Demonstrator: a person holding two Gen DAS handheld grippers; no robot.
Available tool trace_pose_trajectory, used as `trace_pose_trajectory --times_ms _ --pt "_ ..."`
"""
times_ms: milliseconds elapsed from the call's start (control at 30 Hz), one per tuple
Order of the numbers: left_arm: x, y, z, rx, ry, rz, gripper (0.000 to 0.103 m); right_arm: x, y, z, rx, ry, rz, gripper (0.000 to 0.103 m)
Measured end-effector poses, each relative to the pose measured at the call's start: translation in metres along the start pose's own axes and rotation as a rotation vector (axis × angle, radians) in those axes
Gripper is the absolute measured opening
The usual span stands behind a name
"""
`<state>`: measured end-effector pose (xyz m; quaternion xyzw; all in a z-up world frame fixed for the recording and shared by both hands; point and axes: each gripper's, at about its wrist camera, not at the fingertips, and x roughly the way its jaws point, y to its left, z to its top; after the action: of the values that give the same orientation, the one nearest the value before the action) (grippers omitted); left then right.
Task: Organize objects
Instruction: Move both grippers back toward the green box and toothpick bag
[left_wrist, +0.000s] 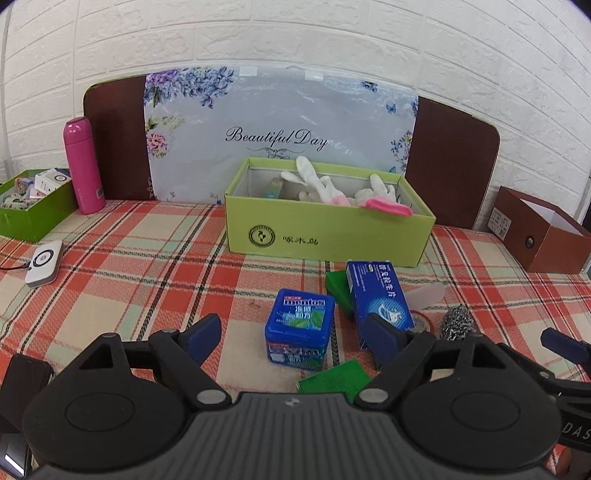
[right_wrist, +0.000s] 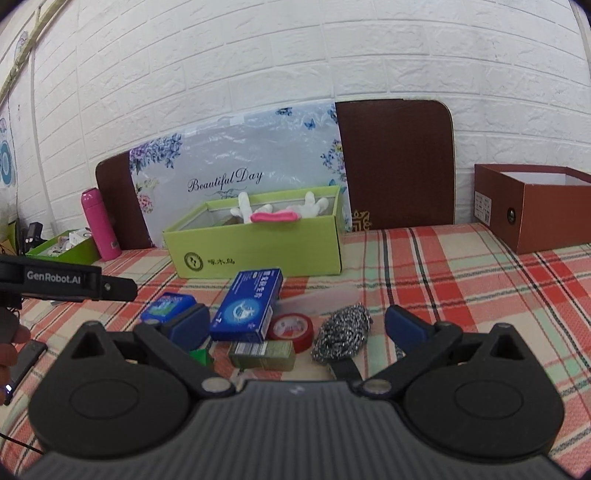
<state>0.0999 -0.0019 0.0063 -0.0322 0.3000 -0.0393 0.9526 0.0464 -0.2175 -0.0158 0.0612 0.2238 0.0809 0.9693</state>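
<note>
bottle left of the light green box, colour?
Pink bottle, plain; clearest in the left wrist view.

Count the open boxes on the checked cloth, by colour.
Lime green box: 1
Darker green box: 1
Brown box: 1
Total: 3

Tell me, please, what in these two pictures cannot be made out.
- Brown box, both views: its contents, hidden by its walls.
- Green pad, left wrist view: near end hidden behind the left hand-held gripper.
- Small olive box, right wrist view: label too small to read.
- Small green box, left wrist view: cut off by the picture's edge.
</note>
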Motion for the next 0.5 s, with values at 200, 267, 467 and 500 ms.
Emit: trace_pose_trajectory --times_ms 200,267,467,500 --pt "0.005 0.009 -0.025 -0.005 0.062 -0.004 0.087 -0.002 0.001 -0.026 0.003 0.066 0.009 0.103" --pt "0.006 0.012 -0.033 -0.006 0.076 -0.016 0.087 -0.002 0.003 -0.035 -0.003 0.091 0.019 0.103" --pt "0.006 0.02 -0.047 -0.008 0.104 -0.123 0.087 0.01 0.024 -0.056 -0.098 0.18 0.132 0.103" --pt "0.007 0.02 -0.048 -0.003 0.107 -0.132 0.087 0.014 0.028 -0.058 -0.126 0.192 0.144 0.103"
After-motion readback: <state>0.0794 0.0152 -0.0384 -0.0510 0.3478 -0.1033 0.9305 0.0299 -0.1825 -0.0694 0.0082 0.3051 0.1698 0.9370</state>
